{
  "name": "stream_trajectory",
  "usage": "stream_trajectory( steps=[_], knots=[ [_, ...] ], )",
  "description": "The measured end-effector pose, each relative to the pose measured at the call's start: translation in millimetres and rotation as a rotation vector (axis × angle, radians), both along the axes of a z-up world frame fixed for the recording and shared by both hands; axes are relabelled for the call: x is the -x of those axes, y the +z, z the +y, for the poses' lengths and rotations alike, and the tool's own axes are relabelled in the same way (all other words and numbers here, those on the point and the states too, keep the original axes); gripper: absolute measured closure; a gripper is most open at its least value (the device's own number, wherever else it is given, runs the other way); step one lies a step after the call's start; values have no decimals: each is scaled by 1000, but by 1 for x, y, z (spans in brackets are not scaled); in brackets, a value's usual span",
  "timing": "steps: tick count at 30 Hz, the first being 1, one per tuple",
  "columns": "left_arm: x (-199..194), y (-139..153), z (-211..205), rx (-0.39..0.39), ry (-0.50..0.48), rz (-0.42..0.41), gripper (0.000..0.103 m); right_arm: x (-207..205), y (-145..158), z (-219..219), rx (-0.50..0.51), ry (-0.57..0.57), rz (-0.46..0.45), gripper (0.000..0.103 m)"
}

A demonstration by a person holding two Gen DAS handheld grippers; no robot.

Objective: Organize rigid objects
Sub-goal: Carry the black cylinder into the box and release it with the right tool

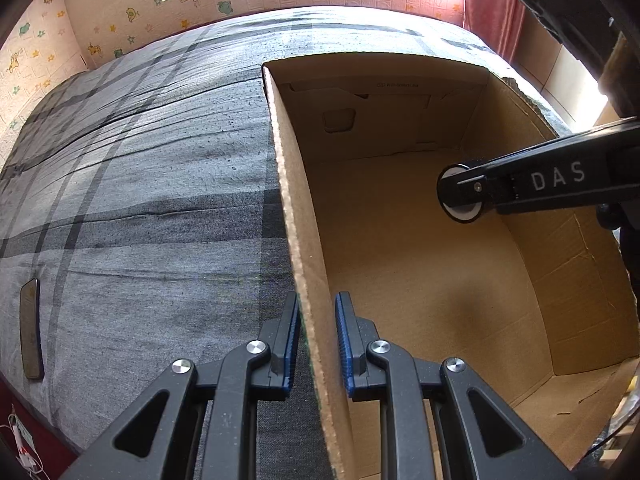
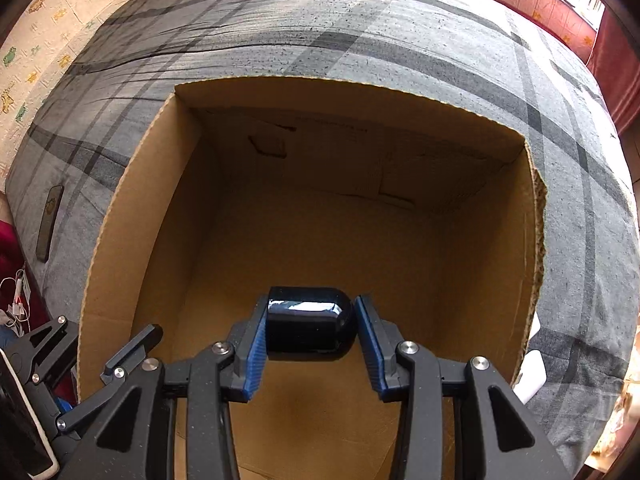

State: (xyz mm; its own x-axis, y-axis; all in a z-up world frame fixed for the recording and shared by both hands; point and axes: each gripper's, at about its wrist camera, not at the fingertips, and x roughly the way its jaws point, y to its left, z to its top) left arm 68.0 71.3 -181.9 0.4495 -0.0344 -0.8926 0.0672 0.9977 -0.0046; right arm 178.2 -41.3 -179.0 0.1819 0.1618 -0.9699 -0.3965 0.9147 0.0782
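Note:
A large open cardboard box (image 1: 400, 80) lies on a bed. My left gripper (image 1: 318, 340) is shut on the box's left wall, one blue pad on each side of the cardboard. My right gripper (image 2: 312, 320) hangs inside the box (image 2: 120, 240), pointing steeply down, shut on a glossy dark cylinder with a rounded end (image 2: 308, 328). The left wrist view shows that cylinder (image 1: 460, 196) as a dark round shape with a white face, above the box floor, at the tip of one of the right gripper's fingers (image 1: 540, 184). The box floor looks bare.
The bed has a grey plaid sheet (image 1: 140, 200) that surrounds the box. A flat dark phone-like slab (image 1: 31, 328) lies near the bed's left edge. A white object (image 2: 530, 376) sits just outside the box's right wall. Cables (image 2: 16, 292) hang beside the bed.

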Motion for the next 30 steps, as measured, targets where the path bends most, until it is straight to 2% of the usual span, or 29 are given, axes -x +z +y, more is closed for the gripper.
stream_trajectory(
  steps=[11, 16, 21, 26, 30],
  knots=[
    [0, -1, 0, 1, 1, 1, 84, -10, -42, 12, 58, 7, 83, 58],
    [-1, -1, 0, -1, 0, 2, 84, -14, -49, 17, 68, 6, 92, 57],
    [0, -1, 1, -2, -1, 2, 84, -15, -43, 20, 78, 20, 60, 52],
    [0, -2, 1, -2, 1, 5, 84, -10, -32, 19, 74, 14, 29, 38],
    [0, -2, -1, -6, 0, 6, 84, -8, -21, 14, 61, 4, 4, 35]
  ],
)
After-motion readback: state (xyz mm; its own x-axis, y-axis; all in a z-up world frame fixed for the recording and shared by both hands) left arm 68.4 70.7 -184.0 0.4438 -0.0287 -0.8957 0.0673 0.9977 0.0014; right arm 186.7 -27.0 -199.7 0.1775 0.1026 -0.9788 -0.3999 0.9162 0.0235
